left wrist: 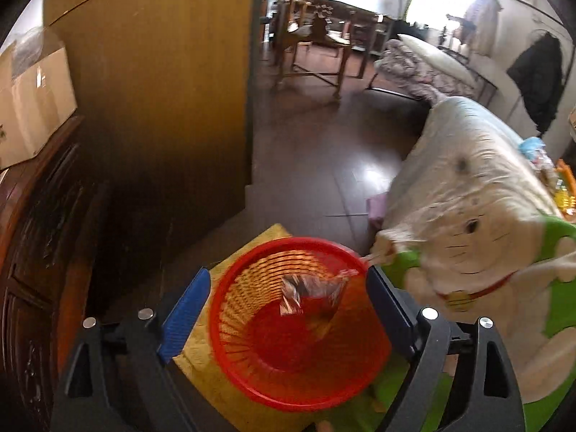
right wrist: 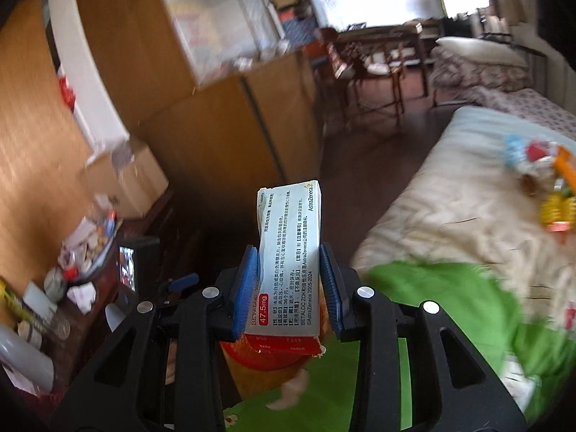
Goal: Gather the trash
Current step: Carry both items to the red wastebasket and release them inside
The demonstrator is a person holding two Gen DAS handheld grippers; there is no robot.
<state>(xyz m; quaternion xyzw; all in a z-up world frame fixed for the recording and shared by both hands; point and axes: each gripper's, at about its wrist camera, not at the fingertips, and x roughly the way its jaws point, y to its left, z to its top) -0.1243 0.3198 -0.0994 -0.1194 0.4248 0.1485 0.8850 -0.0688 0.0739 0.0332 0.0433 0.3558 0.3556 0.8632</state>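
Note:
A red plastic basket [left wrist: 298, 324] stands on a yellow mat below my left gripper [left wrist: 288, 306], whose blue pads are spread wide on either side of the rim. A crumpled clear wrapper [left wrist: 313, 293] hangs free over the basket's mouth, touching neither pad. In the right wrist view my right gripper [right wrist: 289, 277] is shut on a white and red medicine box [right wrist: 289, 262], which stands upright between the blue pads. The basket's red rim [right wrist: 266, 356] shows just under that box.
A bed with a cream quilt [right wrist: 450, 208], a green cat-print blanket [left wrist: 468, 252] and toys [right wrist: 550, 190] lies to the right. A dark wooden cabinet [left wrist: 39, 234] with a cardboard box [left wrist: 32, 97] and clutter [right wrist: 72, 262] stands left. Tall wooden wardrobe [left wrist: 162, 90] ahead; dark floor [left wrist: 316, 151] between.

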